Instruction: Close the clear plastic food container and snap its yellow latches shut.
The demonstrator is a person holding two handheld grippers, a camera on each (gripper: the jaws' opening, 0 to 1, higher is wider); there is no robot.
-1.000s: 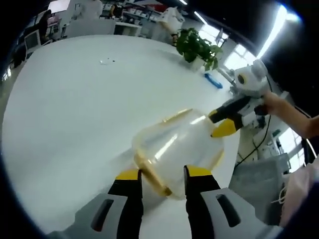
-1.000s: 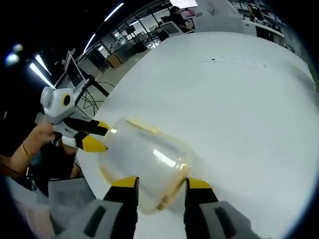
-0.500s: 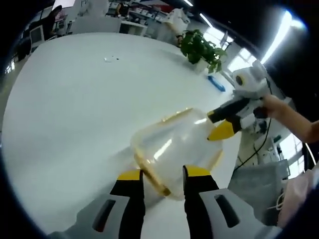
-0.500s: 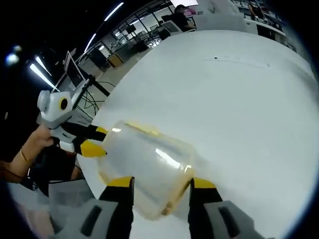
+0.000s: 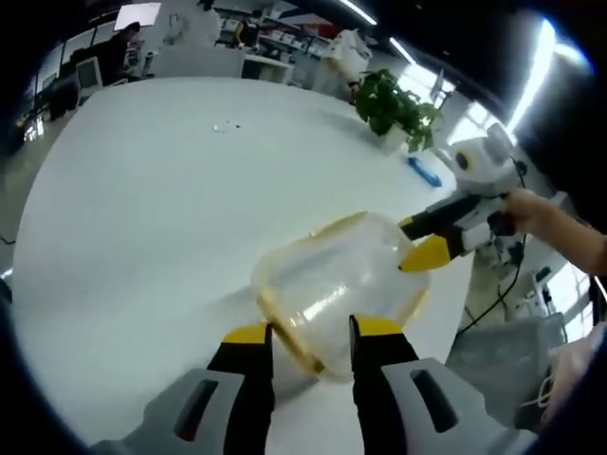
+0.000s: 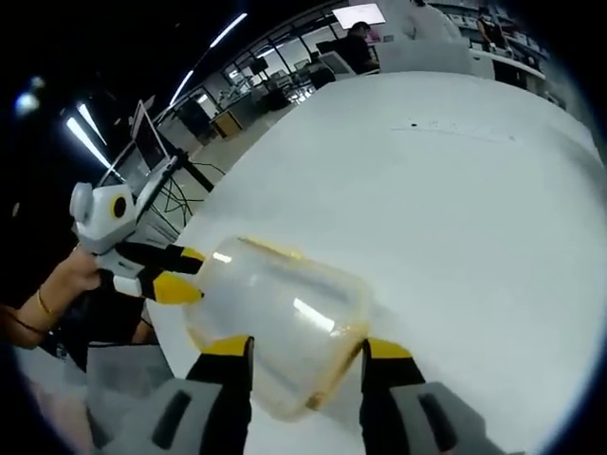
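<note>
Tools: left tool (image 5: 306,332) and right tool (image 6: 308,348) spread, flanking clear container (image 5: 337,280) on tabletop (image 5: 142,209). Likely light, slippery, flexible; best gripped at yellow latches (image 5: 285,327).

No text, label, brand, number or sign can be read in either view. The clear plastic food container with yellow rim (image 5: 337,284) carries no legible print. In the right gripper view a lit screen (image 6: 358,14) at the far end of the room is too blurred and small to make out. In the left gripper view another bright screen (image 5: 137,14) hangs in the background, equally unreadable. Small dark specks on the white round table (image 6: 455,180) are too tiny to tell whether they are writing.
</note>
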